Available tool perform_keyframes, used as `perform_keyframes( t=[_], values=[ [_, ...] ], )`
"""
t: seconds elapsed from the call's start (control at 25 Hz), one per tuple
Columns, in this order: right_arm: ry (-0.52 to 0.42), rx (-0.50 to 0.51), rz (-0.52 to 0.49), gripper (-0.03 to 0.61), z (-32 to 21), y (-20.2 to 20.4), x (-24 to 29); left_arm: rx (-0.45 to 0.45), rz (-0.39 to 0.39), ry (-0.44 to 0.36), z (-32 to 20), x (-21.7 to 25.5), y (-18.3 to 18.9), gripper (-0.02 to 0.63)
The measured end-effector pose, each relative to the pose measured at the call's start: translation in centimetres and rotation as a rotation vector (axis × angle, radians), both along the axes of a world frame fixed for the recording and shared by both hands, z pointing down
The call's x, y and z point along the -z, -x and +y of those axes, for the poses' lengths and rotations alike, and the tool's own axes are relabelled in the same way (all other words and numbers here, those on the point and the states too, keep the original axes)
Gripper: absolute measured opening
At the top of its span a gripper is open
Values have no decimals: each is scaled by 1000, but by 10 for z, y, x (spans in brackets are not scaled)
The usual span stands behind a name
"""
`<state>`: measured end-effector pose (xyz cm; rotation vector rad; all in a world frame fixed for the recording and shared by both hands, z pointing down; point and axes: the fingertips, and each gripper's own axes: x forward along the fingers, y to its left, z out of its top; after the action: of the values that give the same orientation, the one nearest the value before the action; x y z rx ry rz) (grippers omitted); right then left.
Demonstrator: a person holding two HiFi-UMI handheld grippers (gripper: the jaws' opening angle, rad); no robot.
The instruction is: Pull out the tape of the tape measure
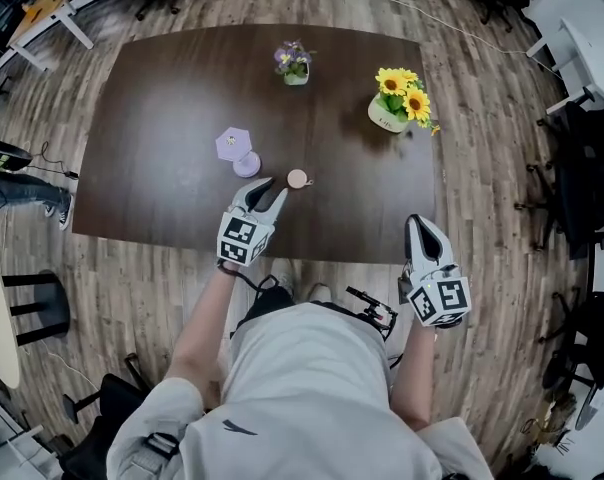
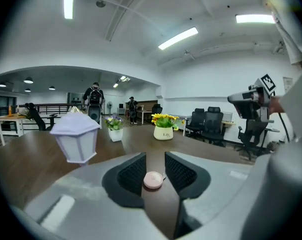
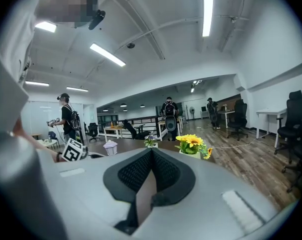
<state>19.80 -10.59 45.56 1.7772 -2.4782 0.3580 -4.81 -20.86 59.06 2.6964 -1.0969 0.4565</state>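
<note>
The left gripper [image 1: 269, 190] has its jaws apart, with the pink tape measure [image 1: 298, 179] just ahead of them (not clamped). The right gripper [image 1: 419, 224] is closed on nothing.

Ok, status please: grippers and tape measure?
Left gripper open, tape measure just ahead, not gripped. Right gripper shut, empty. Purple lantern beside, path clear.

Bright, even indoor light comes from long ceiling strips [image 2: 178, 38], which glare white in both gripper views. The dark table [image 1: 182, 98] carries only a faint sheen and soft, short shadows. Both gripper views are strongly fisheye, with black corners and bowed lines, and the head view curves the floor [image 1: 482, 88] at its edges. The shell of the left gripper [image 2: 155, 159] nearest its lens looks soft, perhaps out of focus.
</note>
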Motion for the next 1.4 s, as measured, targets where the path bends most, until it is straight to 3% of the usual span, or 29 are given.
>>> perform_keyframes(
  t=[0.32,0.56,0.8,1.08,1.2,1.4],
  values=[
    [29,9,2,2,-3,7,-6,-98,-80,151,-25,-73,-33,234],
    [41,-6,-3,2,-4,2,-6,-151,-154,183,-33,-97,-45,307],
    [51,-17,-18,2,-7,2,-10,-247,-335,170,-20,-128,-51,308],
    [52,2,-25,2,-15,7,-11,-171,-324,239,-31,-129,-50,302],
    [50,2,-27,2,-16,7,-9,-176,-337,215,-32,-128,-49,229],
    [47,-6,-36,2,-13,4,-8,-190,-323,194,-27,-127,-47,227]
  ],
)
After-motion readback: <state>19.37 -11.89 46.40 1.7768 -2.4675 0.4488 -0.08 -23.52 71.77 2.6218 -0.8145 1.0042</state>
